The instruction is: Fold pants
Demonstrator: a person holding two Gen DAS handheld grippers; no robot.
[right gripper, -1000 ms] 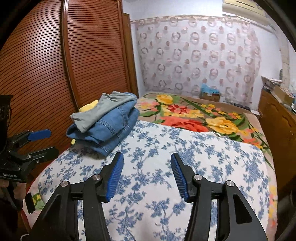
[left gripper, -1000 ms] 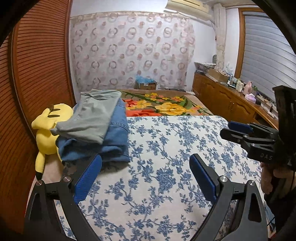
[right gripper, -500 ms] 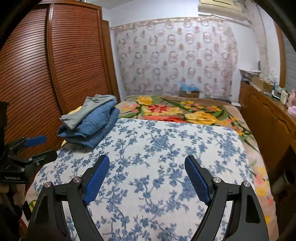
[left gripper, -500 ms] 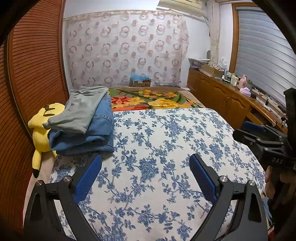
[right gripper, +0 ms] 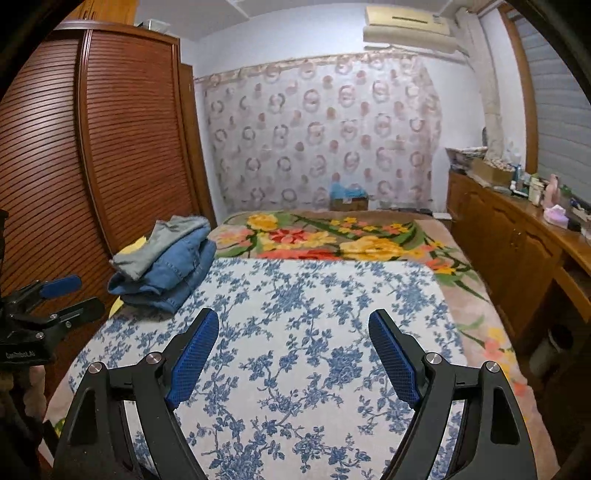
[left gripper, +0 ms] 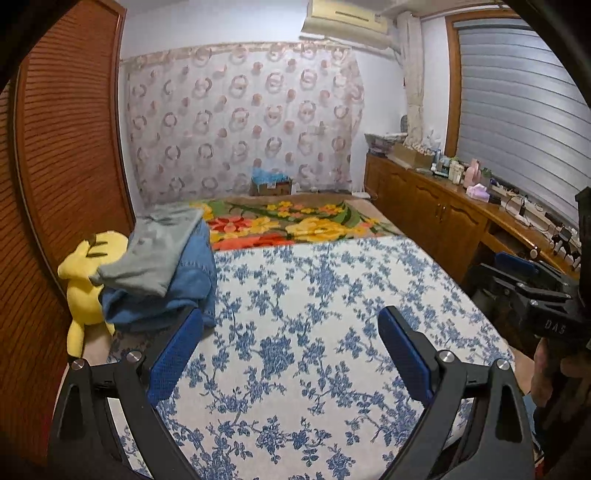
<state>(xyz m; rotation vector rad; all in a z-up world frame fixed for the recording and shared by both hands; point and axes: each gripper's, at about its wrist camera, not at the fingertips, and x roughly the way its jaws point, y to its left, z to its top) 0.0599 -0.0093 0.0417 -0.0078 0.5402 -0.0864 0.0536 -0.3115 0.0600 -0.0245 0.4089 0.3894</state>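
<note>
Pants: folded grey pair (left gripper: 155, 251) lying on top of folded blue denim pair (left gripper: 184, 291), stacked at the left edge of the bed (left gripper: 314, 332), on the blue floral cover, beside the louvred wardrobe doors (left gripper: 70, 177). Same stack showing in the right wrist view, grey pair (right gripper: 159, 243) over denim (right gripper: 173, 273). Yellow plush toy (left gripper: 86, 280) lying just beside the stack, partly tucked under it, against the wardrobe.

Left claw (left gripper: 291, 354): standing wide open, nothing between the blue pads (left gripper: 173, 358), hovering above the floral cover near the foot of the bed. Left pad overlapping the lower corner of the denim in the picture; contact not determinable.

Right claw (right gripper: 293, 358): standing wide open, jaws having just been opening, nothing between the pads (right gripper: 194, 358), hovering over bare floral cover, well apart from the stack. Also showing at the right edge of the left wrist view (left gripper: 517, 273), gripped by a hand (left gripper: 546, 373).

Beyond the blue cover: bright flowered blanket (left gripper: 291, 225) covering the far part of the bed. Patterned curtain (left gripper: 243, 125) hanging on the far wall, air conditioner (left gripper: 343, 22) above it. Wooden table (left gripper: 461, 214) running along the right wall, carrying small bottles and clutter.
</note>
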